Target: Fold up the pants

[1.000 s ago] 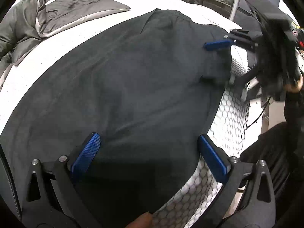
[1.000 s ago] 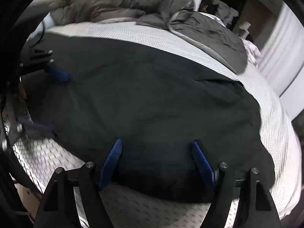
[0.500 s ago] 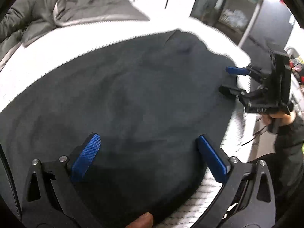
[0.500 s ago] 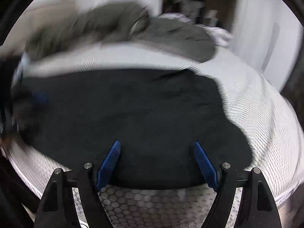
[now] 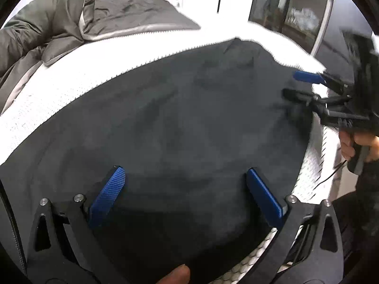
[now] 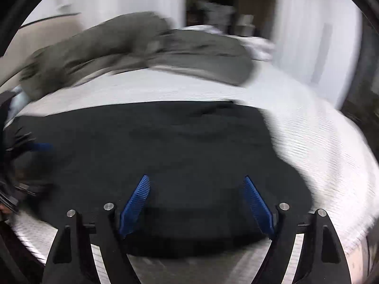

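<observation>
The black pants (image 5: 180, 127) lie spread flat on the white bed (image 5: 78, 71). They also show in the right wrist view (image 6: 180, 146), which is blurred. My left gripper (image 5: 184, 177) is open and empty, its blue pads just above the near edge of the pants. My right gripper (image 6: 196, 189) is open and empty, hovering over the pants' near edge. In the left wrist view the right gripper (image 5: 293, 84) sits at the pants' right end, its jaws apart. In the right wrist view the left gripper (image 6: 30, 156) shows blurred at the far left.
A grey quilted duvet (image 5: 47, 33) is bunched at the far side of the bed; it shows in the right wrist view (image 6: 132, 47) too. The bed's near edge (image 5: 312, 165) has a honeycomb cover. A dark cabinet with glass (image 5: 296, 11) stands behind.
Both grippers have pulled back and risen from the pants' near edge, staying open. The right gripper has swung right along the pants and its view is now blurred.
</observation>
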The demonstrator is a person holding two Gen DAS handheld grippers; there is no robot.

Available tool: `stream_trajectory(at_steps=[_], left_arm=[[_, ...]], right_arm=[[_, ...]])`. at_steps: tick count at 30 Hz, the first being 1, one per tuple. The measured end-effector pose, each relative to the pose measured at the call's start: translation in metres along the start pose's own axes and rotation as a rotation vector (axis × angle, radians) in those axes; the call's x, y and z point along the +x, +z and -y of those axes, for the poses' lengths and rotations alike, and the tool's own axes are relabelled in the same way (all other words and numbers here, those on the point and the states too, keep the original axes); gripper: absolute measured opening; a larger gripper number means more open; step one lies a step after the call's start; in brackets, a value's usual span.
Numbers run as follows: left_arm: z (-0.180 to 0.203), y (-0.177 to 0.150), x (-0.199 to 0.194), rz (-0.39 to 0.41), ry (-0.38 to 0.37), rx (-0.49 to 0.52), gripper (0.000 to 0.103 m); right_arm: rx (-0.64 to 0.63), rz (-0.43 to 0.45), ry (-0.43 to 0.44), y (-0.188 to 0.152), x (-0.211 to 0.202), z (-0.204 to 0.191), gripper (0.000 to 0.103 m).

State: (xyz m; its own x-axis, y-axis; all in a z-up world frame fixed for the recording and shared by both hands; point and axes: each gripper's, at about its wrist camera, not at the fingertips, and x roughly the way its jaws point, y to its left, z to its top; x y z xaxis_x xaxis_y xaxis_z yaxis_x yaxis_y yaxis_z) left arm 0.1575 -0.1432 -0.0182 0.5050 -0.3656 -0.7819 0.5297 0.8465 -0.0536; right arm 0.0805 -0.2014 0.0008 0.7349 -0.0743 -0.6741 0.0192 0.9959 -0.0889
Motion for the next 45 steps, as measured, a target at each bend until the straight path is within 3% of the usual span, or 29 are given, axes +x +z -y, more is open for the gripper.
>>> stream_trajectory(at_steps=[2,5,7,11,15,18,20,21,22,24,28,30,32,33,36,38,40,42,45], left_arm=[[-0.010,-0.007,0.001,-0.030,0.010,-0.019,0.102],[-0.039,-0.029,-0.011,-0.045,0.041,-0.072,0.103],[-0.067,-0.052,-0.028,-0.050,0.072,-0.098,0.103],[-0.135,-0.101,-0.075,-0.067,0.201,-0.149,0.103],[-0.211,-0.150,-0.124,-0.055,0.324,-0.364,0.103],[-0.233,-0.165,-0.147,-0.027,0.426,-0.448,0.102],[-0.226,-0.158,-0.159,0.038,0.402,-0.456,0.102],[-0.219,-0.152,-0.161,0.067,0.378,-0.445,0.102],[-0.207,-0.139,-0.160,0.098,0.346,-0.419,0.102],[-0.189,-0.118,-0.147,0.106,0.311,-0.375,0.102],[-0.155,-0.068,-0.080,0.006,0.250,-0.277,0.102],[-0.148,-0.050,-0.047,-0.082,0.279,-0.213,0.102],[-0.148,-0.047,-0.032,-0.147,0.296,-0.200,0.103],[-0.154,-0.048,-0.033,-0.148,0.278,-0.212,0.103],[-0.190,-0.071,-0.053,-0.151,0.361,-0.276,0.103],[-0.220,-0.092,-0.069,-0.147,0.390,-0.361,0.103],[-0.241,-0.113,-0.087,-0.130,0.494,-0.416,0.103],[-0.237,-0.123,-0.098,-0.104,0.485,-0.382,0.102],[-0.211,-0.130,-0.129,-0.028,0.494,-0.267,0.102]], right_arm=[[-0.097,-0.061,0.048,0.002,0.019,-0.037,0.083],[-0.244,-0.117,-0.014,0.000,0.046,-0.071,0.087],[-0.174,-0.132,0.023,0.006,0.049,-0.064,0.093],[-0.110,-0.159,0.071,-0.009,0.037,-0.042,0.094],[-0.117,-0.160,0.067,-0.020,0.024,-0.023,0.094],[-0.112,-0.154,0.060,-0.037,0.001,-0.030,0.095],[-0.087,-0.144,0.086,-0.032,0.007,-0.017,0.095],[-0.062,-0.128,0.148,-0.026,0.002,-0.016,0.095],[-0.044,-0.094,0.227,-0.024,-0.005,-0.026,0.095],[-0.078,-0.059,0.290,-0.010,-0.011,-0.057,0.095],[-0.219,-0.118,0.262,0.004,0.020,-0.129,0.095],[-0.299,-0.183,0.235,0.005,0.042,-0.159,0.095],[-0.354,-0.187,0.196,0.003,0.051,-0.166,0.095],[-0.371,-0.185,0.172,0.005,0.050,-0.161,0.095],[-0.343,-0.181,0.053,0.008,0.054,-0.123,0.095],[-0.250,-0.197,-0.039,0.012,0.062,-0.080,0.095],[-0.108,-0.215,-0.071,0.014,0.067,-0.033,0.095],[0.026,-0.235,-0.052,0.011,0.067,0.000,0.095],[0.040,-0.207,-0.037,0.009,0.056,0.002,0.095]])
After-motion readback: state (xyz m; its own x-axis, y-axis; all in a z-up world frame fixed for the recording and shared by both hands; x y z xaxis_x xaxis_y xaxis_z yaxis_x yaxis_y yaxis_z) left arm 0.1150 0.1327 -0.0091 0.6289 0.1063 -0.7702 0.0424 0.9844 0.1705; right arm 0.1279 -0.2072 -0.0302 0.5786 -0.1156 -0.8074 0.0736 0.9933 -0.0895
